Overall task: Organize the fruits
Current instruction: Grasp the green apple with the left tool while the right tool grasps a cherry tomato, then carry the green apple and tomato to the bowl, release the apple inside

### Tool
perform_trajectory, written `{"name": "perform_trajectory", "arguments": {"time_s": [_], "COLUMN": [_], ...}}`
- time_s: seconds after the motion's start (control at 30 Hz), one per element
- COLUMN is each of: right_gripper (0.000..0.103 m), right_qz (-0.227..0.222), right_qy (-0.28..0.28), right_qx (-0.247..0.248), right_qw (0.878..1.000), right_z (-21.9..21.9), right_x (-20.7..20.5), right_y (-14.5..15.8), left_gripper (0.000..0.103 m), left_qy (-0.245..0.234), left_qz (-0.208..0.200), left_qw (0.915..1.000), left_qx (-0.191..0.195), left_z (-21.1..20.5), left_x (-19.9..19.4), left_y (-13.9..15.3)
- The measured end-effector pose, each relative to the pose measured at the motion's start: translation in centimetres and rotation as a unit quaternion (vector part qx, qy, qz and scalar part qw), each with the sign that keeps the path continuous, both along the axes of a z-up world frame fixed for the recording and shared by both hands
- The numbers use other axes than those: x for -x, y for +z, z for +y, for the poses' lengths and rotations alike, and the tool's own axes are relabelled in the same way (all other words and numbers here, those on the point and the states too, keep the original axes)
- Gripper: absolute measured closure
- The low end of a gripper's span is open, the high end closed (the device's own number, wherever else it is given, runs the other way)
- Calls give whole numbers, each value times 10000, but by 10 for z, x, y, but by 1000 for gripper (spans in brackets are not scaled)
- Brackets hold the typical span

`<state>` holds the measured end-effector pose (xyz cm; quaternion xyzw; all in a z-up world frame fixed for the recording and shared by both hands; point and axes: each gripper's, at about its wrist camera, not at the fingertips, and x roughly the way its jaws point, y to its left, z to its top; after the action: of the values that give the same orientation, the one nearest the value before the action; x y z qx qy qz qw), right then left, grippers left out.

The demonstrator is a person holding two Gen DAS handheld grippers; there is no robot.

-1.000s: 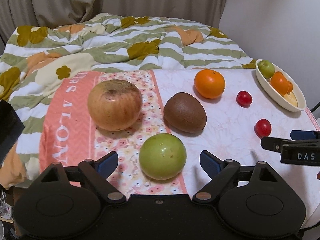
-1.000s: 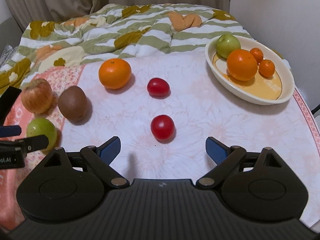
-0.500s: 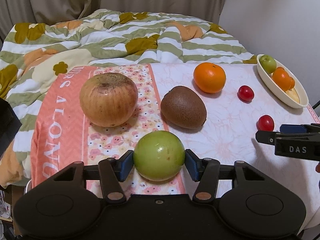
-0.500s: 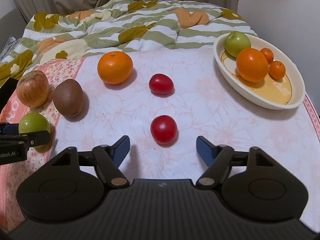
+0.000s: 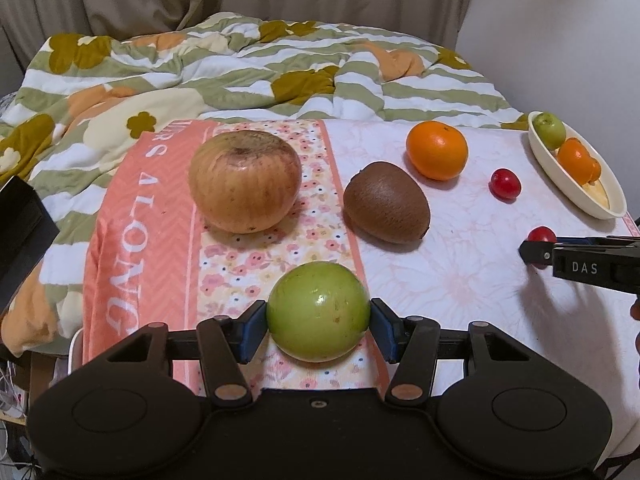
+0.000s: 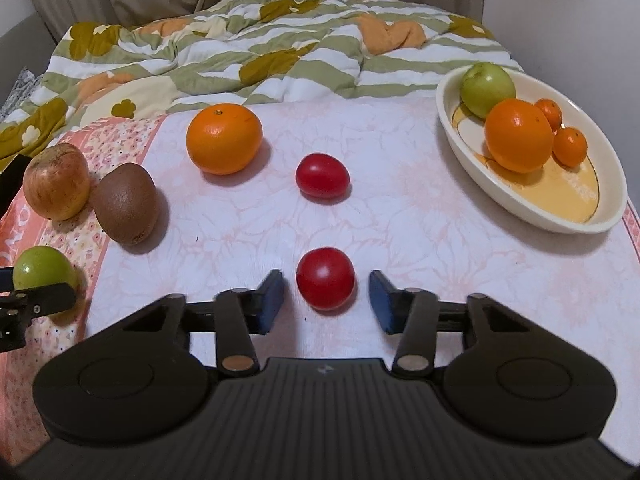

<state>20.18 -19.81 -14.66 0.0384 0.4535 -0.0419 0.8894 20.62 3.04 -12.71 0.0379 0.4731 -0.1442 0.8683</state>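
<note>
My left gripper is shut on a green apple, both blue pads pressed against its sides, low over the floral cloth. My right gripper is open around the near red tomato, with a gap on each side. A second tomato, an orange, a kiwi and a reddish apple lie on the table. The cream oval bowl at the right holds a green apple, an orange and two small oranges.
A striped flowered quilt lies bunched behind the table. The pink table cloth hangs over the left edge. A wall stands at the right behind the bowl. The right gripper shows at the right edge of the left wrist view.
My left gripper closed on the green apple. My right gripper moved forward to straddle the near tomato and narrowed its jaws.
</note>
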Motion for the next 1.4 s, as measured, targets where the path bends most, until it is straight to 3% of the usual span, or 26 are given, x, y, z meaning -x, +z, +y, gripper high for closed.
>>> {"name": "perform_trajectory", "arguments": {"time_s": [0.33, 0.77, 1.07, 1.4], "right_gripper": [58, 58, 58, 58], "right_qz": [-136, -609, -871, -949], "right_qy": [89, -12, -11, 229], "right_qx": [-56, -104, -214, -220], "right_qw": [9999, 9981, 9960, 9950], "right_z": [2, -7, -47, -133], "right_x": [10, 65, 109, 126], "right_y": [17, 72, 111, 131], "left_gripper": [44, 44, 44, 44], "left_qy": [195, -37, -70, 4], "left_qz": [-111, -701, -1074, -1232], "left_qw": [9997, 9969, 9936, 9911], "left_qx": [136, 348, 347, 501], "left_z": [5, -12, -57, -144], "left_x": [19, 57, 82, 90], "left_y": [16, 71, 109, 127]}}
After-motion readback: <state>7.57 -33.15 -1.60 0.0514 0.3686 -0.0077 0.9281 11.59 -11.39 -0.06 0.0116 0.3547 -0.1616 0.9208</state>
